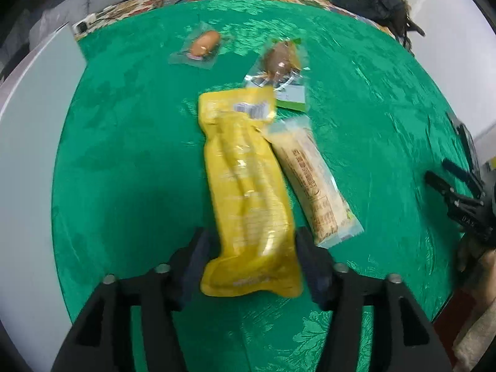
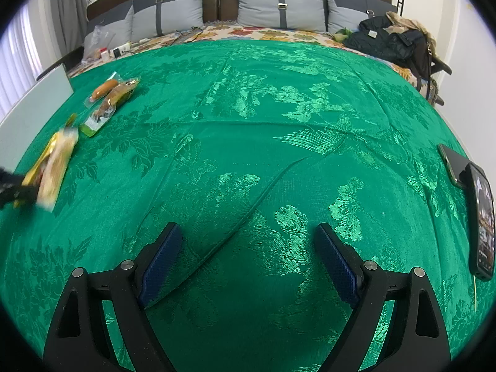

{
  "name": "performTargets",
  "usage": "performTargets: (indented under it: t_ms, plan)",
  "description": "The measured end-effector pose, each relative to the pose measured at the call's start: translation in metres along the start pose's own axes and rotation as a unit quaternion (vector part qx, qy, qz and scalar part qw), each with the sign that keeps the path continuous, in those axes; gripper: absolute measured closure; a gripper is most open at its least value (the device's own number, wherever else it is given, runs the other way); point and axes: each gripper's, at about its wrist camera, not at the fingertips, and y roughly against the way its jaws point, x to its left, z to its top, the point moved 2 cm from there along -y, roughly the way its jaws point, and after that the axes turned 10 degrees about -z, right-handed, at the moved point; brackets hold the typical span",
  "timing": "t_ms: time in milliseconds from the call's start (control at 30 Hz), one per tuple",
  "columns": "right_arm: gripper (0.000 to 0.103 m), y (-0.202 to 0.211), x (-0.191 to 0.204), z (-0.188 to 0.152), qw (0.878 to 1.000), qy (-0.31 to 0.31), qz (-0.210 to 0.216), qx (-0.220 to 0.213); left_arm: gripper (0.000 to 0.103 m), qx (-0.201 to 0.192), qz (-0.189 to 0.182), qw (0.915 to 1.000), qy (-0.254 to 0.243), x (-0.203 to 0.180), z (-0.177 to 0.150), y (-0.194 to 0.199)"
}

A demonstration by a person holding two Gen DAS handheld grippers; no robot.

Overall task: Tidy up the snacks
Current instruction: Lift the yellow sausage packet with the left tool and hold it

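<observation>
1. My left gripper (image 1: 251, 248) stands astride the near end of the yellow snack pouch (image 1: 245, 192). Gaps show between the pads and the pouch on both sides, so I read the jaws as parted and not pressing, though motion blur softens the edges.
2. The yellow pouch lies alongside the pale wrapped bar (image 1: 310, 183), touching it along one long edge, on the green brocade cloth (image 1: 124, 155). I judge this pair as grouped, or nearly so.
3. Farther off lie the brown sausage in its clear wrapper (image 1: 280, 62), close to the far end of the yellow pouch, and the orange sausage pack (image 1: 203, 45), a little apart. These two look like a second cluster; whether they need more tidying I cannot say.
4. My right gripper (image 2: 248, 260) hovers over bare cloth with its blue pads spread wide and nothing between them, well away from the snacks.
5. By my estimate the sorting is well along: all four snacks sit in one region, with only final alignment possibly left.
6. Only the left wrist view shows the pad-to-pouch gaps and the pack printing.
7. Only the right wrist view shows the two phones (image 2: 477, 217) at the cloth's right edge and the grey pillows (image 2: 279, 9) beyond.
</observation>
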Motion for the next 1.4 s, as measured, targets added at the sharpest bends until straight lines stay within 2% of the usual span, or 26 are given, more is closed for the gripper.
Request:
performTargets:
  t_ms: [33,167,200,300,367,400,433,567,700,767,833,867,900,967,1000,1100,1300,1400]
  plan:
    - [0.013,0.000,0.001,0.000,1.000,0.000,0.000,0.000,0.030,-0.005,0.006,1.0000,0.006,0.003,0.002,0.001]
    - [0.013,0.000,0.001,0.000,1.000,0.000,0.000,0.000,0.027,-0.007,0.009,0.9997,0.021,0.008,0.016,-0.010]
    - [0.013,0.000,0.000,0.000,1.000,0.000,0.000,0.000,0.024,-0.009,0.016,0.9997,0.018,0.008,0.019,-0.014]
    - [0.013,0.000,0.001,0.000,1.000,0.000,0.000,0.000,0.024,-0.018,0.058,0.9981,-0.003,0.006,0.029,-0.022]
    - [0.013,0.000,0.000,0.000,1.000,0.000,0.000,0.000,0.035,-0.033,0.061,0.9976,0.004,0.009,0.027,-0.019]
    - [0.013,0.000,0.001,0.000,1.000,0.000,0.000,0.000,0.052,-0.036,0.064,0.9973,0.006,0.010,0.025,-0.015]
    - [0.013,0.000,0.000,0.000,1.000,0.000,0.000,0.000,0.057,-0.038,0.063,0.9972,0.011,0.012,0.022,-0.011]
    - [0.013,0.000,0.000,0.000,1.000,0.000,0.000,0.000,0.058,-0.038,0.049,0.9958,0.068,0.031,-0.013,0.010]
    - [0.013,0.000,0.000,0.000,1.000,0.000,0.000,0.000,0.057,-0.046,0.050,0.9950,0.073,0.032,-0.048,0.024]
    - [0.013,0.000,0.000,0.001,1.000,0.000,0.000,0.000,0.054,-0.050,0.048,0.9953,0.067,0.030,-0.051,0.024]
    - [0.013,0.000,0.000,0.001,1.000,0.000,0.000,0.000,0.037,-0.048,0.044,0.9957,0.065,0.029,-0.046,0.021]
    - [0.013,0.000,0.000,0.001,1.000,0.000,0.000,0.000,0.032,-0.050,0.045,0.9956,0.066,0.032,-0.045,0.020]
    - [0.013,0.000,0.000,0.001,1.000,0.000,0.000,0.000,0.025,-0.052,0.048,0.9954,0.064,0.033,-0.042,0.019]
    - [0.013,-0.001,0.000,0.001,1.000,0.000,0.000,0.000,0.022,-0.059,0.073,0.9942,0.053,0.035,-0.034,0.011]
    - [0.013,-0.001,0.000,0.001,1.000,0.000,0.000,0.000,0.016,-0.062,0.084,0.9934,0.048,0.034,-0.031,0.007]
    - [0.013,-0.001,-0.001,0.001,1.000,-0.001,0.000,0.000,0.002,-0.081,0.089,0.9918,0.043,0.039,-0.031,0.004]
    - [0.013,-0.001,-0.002,0.001,1.000,-0.001,0.000,0.000,0.000,-0.137,0.090,0.9863,0.021,0.043,-0.047,0.004]
    - [0.013,-0.002,-0.003,0.000,1.000,-0.001,-0.001,0.000,0.000,-0.140,0.089,0.9860,0.021,0.045,-0.049,0.004]
